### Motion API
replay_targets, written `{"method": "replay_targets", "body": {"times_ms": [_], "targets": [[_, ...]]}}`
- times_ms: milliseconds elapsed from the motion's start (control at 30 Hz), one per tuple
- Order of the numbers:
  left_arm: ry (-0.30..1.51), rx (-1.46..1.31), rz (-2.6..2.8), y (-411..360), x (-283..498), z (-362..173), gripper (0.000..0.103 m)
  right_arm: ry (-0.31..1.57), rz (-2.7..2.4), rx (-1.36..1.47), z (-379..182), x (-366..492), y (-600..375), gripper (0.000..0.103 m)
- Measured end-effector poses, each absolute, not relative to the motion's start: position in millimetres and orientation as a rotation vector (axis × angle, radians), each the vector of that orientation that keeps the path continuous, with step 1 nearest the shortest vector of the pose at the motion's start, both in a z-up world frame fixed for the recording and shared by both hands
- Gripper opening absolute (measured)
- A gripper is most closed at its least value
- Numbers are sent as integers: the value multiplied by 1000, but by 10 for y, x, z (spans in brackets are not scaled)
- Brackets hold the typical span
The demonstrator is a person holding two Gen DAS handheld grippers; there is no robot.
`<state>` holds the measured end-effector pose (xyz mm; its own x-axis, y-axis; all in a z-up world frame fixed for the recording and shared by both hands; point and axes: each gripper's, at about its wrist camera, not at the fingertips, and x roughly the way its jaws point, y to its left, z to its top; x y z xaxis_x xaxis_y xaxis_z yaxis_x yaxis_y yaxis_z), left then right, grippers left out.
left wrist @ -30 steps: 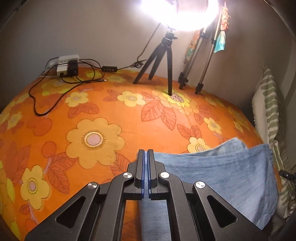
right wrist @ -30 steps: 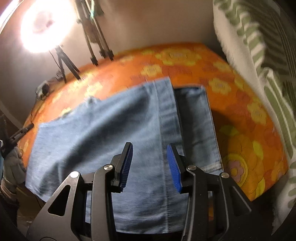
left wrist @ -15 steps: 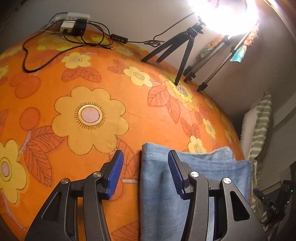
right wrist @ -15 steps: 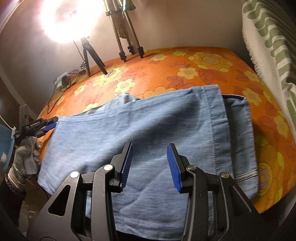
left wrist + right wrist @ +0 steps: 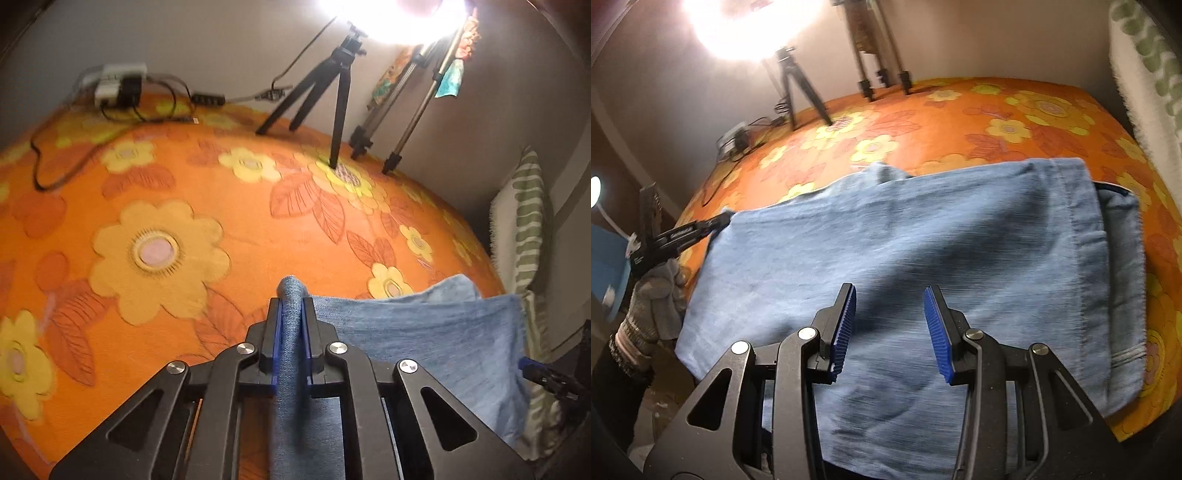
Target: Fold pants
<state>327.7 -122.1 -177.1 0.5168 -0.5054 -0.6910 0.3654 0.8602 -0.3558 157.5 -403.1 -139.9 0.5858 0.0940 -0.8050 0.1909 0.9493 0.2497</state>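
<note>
Already the left claw (image 5: pixel 291 314) has a ridge of the light blue denim pants (image 5: pixel 905 258) between its blue pads, its jaws closing down on the fabric so that a rounded hump of cloth pokes out past the fingertips. The pants lie on the orange bedspread with yellow flowers (image 5: pixel 155 206), folded into a broad rectangle near the bed's front edge, with a hemmed leg end showing at the right of the right wrist view.

What the next move hangs on is how the garment runs between the two hands. Its long axis runs across the right wrist view, from the left claw (image 5: pixel 718 221), pinching the far left corner, to the stitched hem on the right. The right claw (image 5: pixel 890 321) hovers over the near middle of the cloth, jaws partly apart with nothing between them, so it is the free one and must find an edge. Judging by this layout, the matching corner on the near left side looks like the likelier target, so both hands could carry that end over towards the hem.

Both claws tilt steeply down at the bed. The gloved left hand (image 5: pixel 653 299) shows below its claw, off the bed's left side. A black tripod (image 5: pixel 332 96) under a bright lamp stands at the far side, well apart from the pants.
</note>
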Motion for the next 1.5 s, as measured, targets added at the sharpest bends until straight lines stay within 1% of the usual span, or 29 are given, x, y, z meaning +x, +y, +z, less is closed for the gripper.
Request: {"method": "replay_targets", "body": {"times_ms": [133,233,267,367,433,567,667,733,833,900,933,1000,1233,1500], "targets": [[890,-137,-486,-1248,3329,-1822,8,1006,-28,208,-1521,1611,-3848,40],[888,-121,-478,-1235,3354,-1815,8,1072,-97,168,-1672,1584,-3943,40],[892,-117,-478,-1235,3360,-1816,8,1076,-112,162,-1688,1564,-3985,35],[889,-80,-475,-1255,3349,-1789,8,1079,-143,146,-1691,1501,-4064,34],[887,-69,-460,-1235,3329,-1751,11,1079,-151,146,-1681,1466,-4089,34],[876,-138,-447,-988,3265,-1589,13,1061,-163,170,-1619,1419,-4116,34],[864,-173,-449,-806,3089,-1460,21,1028,-145,204,-1519,1399,-4101,34],[877,-217,-468,-686,2908,-1407,30,1005,-116,236,-1446,1422,-4065,36],[889,-275,-499,-574,2590,-1358,32,984,-46,289,-1345,1496,-3971,40],[898,-297,-520,-531,2379,-1352,33,976,6,309,-1272,1575,-3843,47],[907,-309,-533,-515,2275,-1366,37,976,26,314,-1251,1610,-3783,48],[925,-320,-552,-505,2112,-1398,40,986,73,324,-1202,1719,-3621,48],[944,-372,-577,-500,1745,-1555,40,1034,219,304,-1074,2184,-2865,48],[941,-388,-583,-563,1599,-1702,40,1169,325,234,-1245,2711,-1889,48]]}}
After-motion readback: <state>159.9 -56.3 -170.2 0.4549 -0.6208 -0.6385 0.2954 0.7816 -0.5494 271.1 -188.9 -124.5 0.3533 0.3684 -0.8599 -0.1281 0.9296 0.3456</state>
